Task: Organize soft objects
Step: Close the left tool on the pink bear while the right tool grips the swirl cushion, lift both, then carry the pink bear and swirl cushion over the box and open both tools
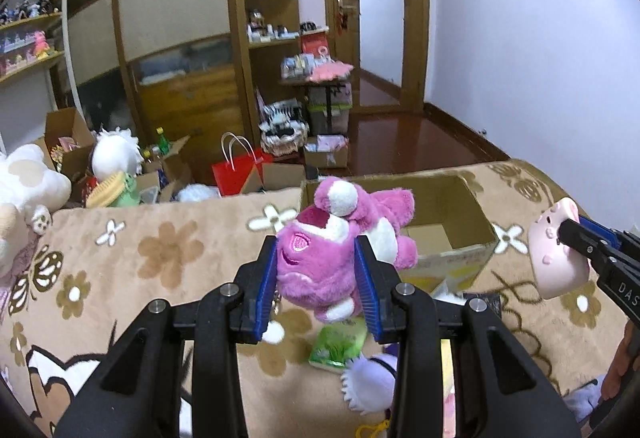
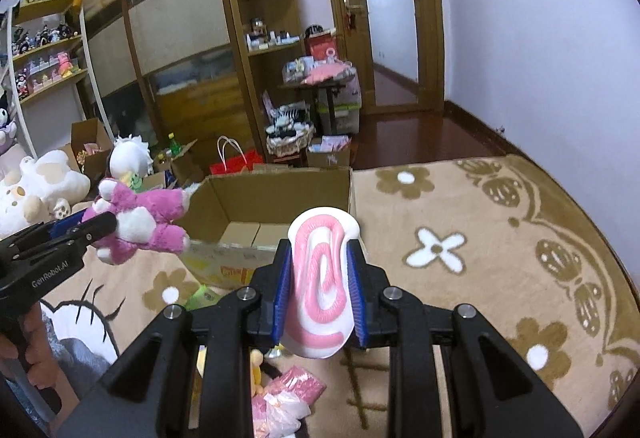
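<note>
left gripper [image 1: 316, 278] clamped on pink plush bear [image 1: 320, 258]; right gripper [image 2: 320, 298] clamped on pink-and-white squishy pig [image 2: 322, 286]; both held aloft; open cardboard box [image 2: 280, 190] at 12 o'clock on the floral blanket [image 2: 480, 238], likely drop target.

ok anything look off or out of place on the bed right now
Nothing damaged or spilled. The cardboard box sits open and looks empty, while loose items such as the green packet lie scattered on the blanket beside it.

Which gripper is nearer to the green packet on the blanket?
Left. The left gripper, holding the pink plush, hangs just above the green packet; the right gripper is off to its right.
</note>
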